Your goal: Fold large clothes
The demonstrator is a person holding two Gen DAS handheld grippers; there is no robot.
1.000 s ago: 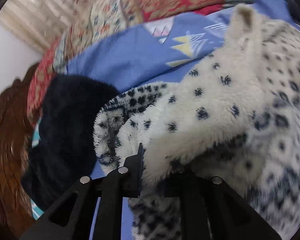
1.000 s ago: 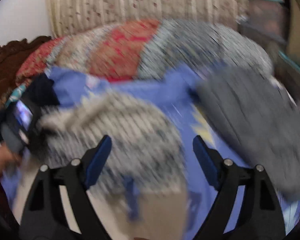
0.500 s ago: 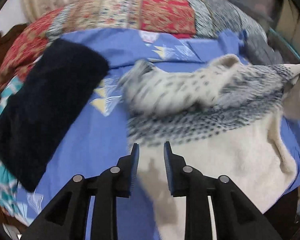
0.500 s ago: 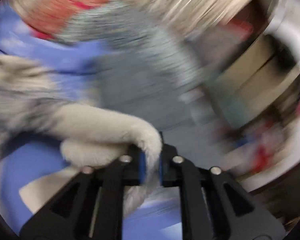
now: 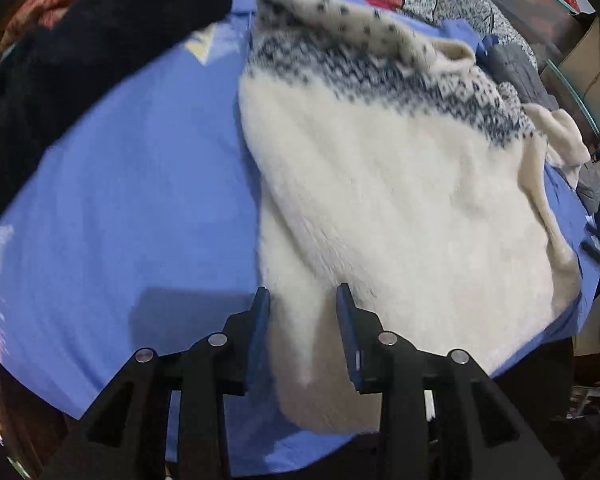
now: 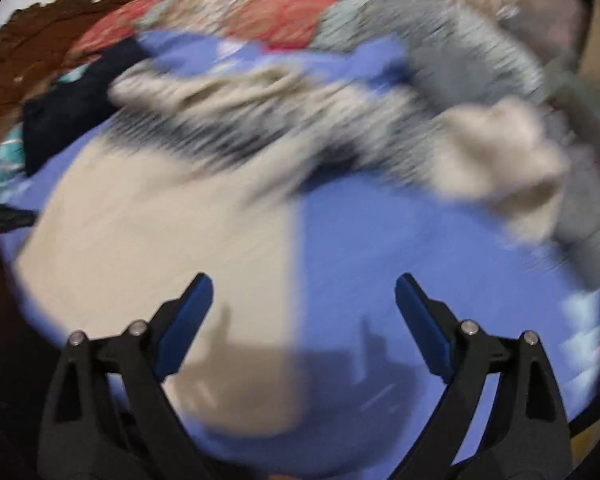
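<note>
A cream fleece sweater [image 5: 400, 184] with a dark blue patterned yoke lies spread on a blue bedsheet [image 5: 140, 184]. Its left sleeve is folded across the chest. My left gripper [image 5: 303, 300] is open and empty, its fingers hovering over the sweater's lower left hem. In the blurred right wrist view the sweater [image 6: 160, 224] lies left of centre with its right sleeve [image 6: 500, 160] stretched out to the right. My right gripper [image 6: 304, 292] is wide open and empty above the sweater's lower right edge and the bedsheet [image 6: 400, 248].
A dark navy garment [image 5: 72, 60] lies on the sheet at the upper left. A grey garment [image 6: 480, 60] and a red patterned quilt [image 6: 260, 12] lie at the far side. A wooden headboard [image 6: 40, 60] stands at the left. Boxes [image 5: 592, 64] stand at the right.
My left gripper let go of the sleeve, pulled back to the hem and opened wider. My right gripper released the right sleeve, opened wide and drew back; the sweater now lies flat.
</note>
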